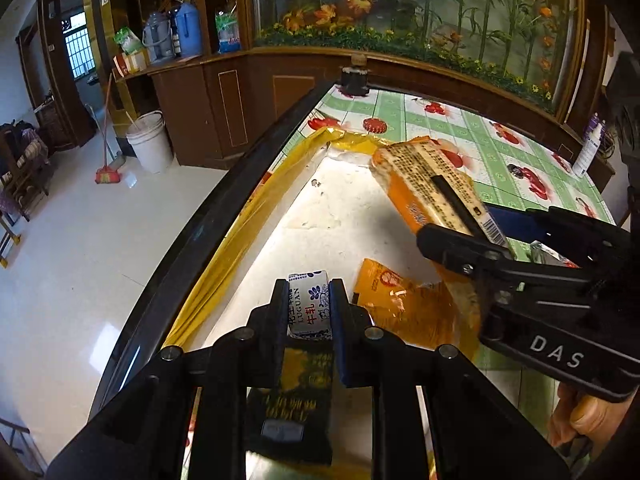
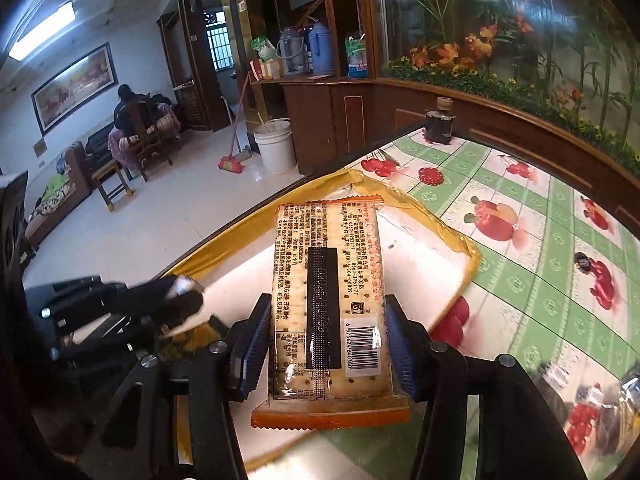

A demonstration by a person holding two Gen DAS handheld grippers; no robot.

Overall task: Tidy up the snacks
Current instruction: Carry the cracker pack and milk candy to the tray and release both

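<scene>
My left gripper is shut on a small blue-and-white milk candy packet, low over a white tray with a yellow rim. A dark packet with gold print shows under that gripper; I cannot tell whether it rests on the tray. Just right of it, an orange packet lies in the tray. My right gripper is shut on a long orange cracker pack, label side up, above the tray. In the left wrist view that pack hangs over the tray's right side. The left gripper is blurred.
The table carries a green cloth with cherries. A black bottle stands at its far corner, a red cap lies near it, and a white bottle stands at the right. The table's dark edge runs left of the tray.
</scene>
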